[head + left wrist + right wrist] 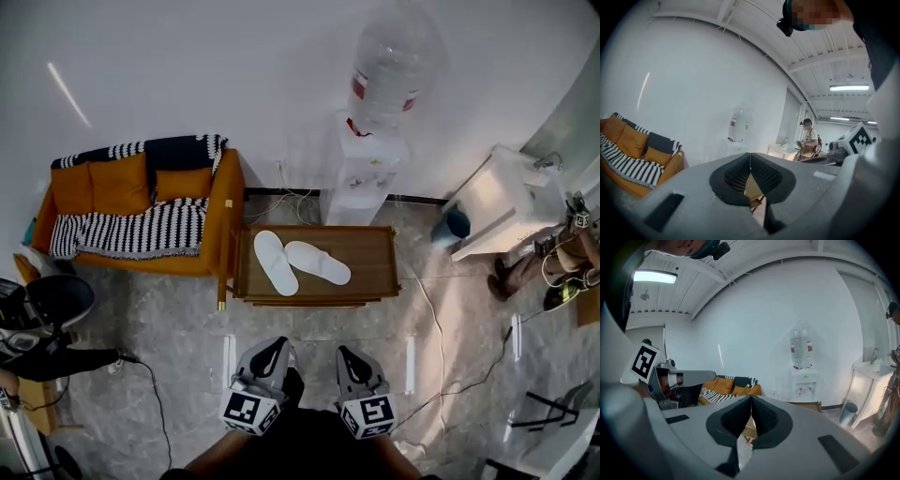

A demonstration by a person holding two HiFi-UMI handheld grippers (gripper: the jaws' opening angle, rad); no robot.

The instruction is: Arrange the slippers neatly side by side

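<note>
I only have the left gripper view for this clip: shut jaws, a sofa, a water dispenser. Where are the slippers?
Observer: The head view shows both on the wooden table: one slipper and the other slipper next to it.
Operator: Are they side by side already?
Observer: No. They splay into a V and are not parallel.
Operator: What about the right gripper?
Observer: The right gripper is shut, with nothing between its jaws.
</note>
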